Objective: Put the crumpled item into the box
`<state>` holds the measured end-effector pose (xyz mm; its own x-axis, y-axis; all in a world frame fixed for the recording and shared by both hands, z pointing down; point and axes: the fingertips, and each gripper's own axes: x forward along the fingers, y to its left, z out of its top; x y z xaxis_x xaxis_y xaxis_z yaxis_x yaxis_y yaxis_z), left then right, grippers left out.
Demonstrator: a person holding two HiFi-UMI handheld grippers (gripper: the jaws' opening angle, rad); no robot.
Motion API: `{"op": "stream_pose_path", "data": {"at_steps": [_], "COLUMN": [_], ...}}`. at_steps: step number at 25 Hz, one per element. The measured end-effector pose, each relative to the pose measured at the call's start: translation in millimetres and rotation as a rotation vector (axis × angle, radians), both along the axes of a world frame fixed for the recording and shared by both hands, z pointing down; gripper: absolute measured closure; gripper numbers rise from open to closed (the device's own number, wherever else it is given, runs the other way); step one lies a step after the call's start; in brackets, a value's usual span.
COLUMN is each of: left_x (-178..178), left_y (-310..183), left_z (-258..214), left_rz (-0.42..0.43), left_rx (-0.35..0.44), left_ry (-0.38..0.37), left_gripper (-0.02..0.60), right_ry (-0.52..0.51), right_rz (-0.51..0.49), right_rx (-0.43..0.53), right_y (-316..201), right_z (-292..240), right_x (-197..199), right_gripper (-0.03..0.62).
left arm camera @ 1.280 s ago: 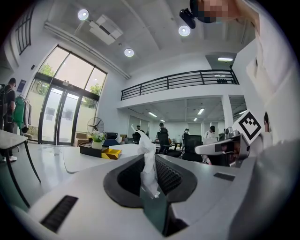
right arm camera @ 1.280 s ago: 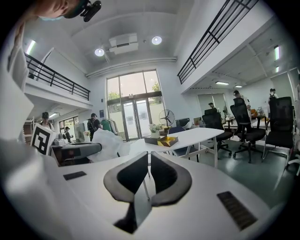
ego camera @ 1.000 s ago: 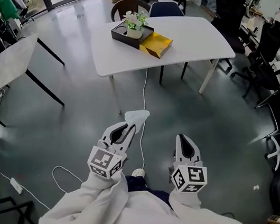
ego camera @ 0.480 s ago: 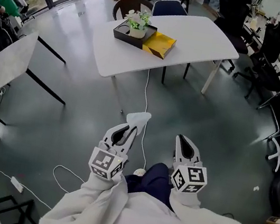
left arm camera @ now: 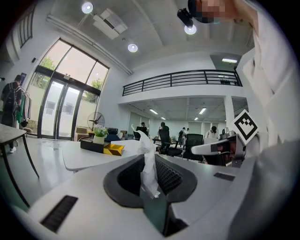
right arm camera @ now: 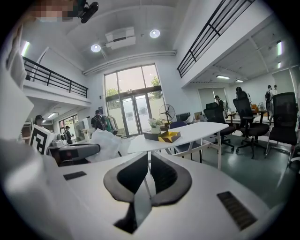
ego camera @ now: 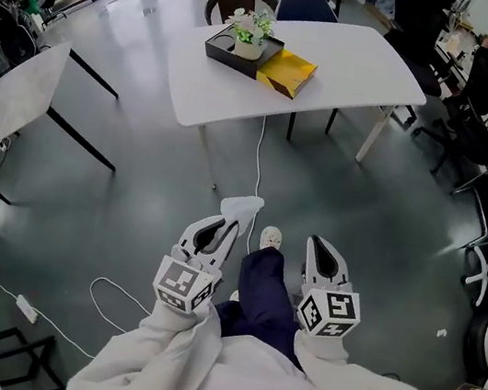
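Left gripper (ego camera: pixel 223 224) has narrow jaws pinching the crumpled item (ego camera: pixel 242 208), lower end buried. Right gripper (ego camera: pixel 318 244) jaws nearly touching, empty. Box (ego camera: pixel 287 73) upper centre, insides unreadable.

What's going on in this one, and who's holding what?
A person stands on the open floor with one shoe forward, facing a white table some way ahead. The left tongs are shut on a crumpled white tissue, held out in front. The right tongs are closed with nothing between them. The yellow box sits on the table beside a dark tray with a potted plant. The tissue is not yet in the box.
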<state>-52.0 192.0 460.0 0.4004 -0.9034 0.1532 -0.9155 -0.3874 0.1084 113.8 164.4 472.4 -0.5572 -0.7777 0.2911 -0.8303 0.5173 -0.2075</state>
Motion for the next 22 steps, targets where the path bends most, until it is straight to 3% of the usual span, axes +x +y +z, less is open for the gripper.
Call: {"op": "stream_pose_path", "data": {"at_steps": [9, 22], "left_x": [-9.0, -19.3], "left_y": [-41.7, -150.0], "left_z": [2.9, -17.0], "left_rz": [-0.021, -0.062], "left_rx": [-0.004, 0.029], "left_ry": [-0.018, -0.032], "left_gripper": [0.517, 0.517], "right_ry": [-0.013, -0.012], "right_rz": [-0.020, -0.065], "right_rx": [-0.008, 0.029], "right_y": [-44.3, -161.7], "right_z": [7.4, -11.3], "right_x": [-8.8, -20.5], "right_gripper": [0.553, 0.553]}}
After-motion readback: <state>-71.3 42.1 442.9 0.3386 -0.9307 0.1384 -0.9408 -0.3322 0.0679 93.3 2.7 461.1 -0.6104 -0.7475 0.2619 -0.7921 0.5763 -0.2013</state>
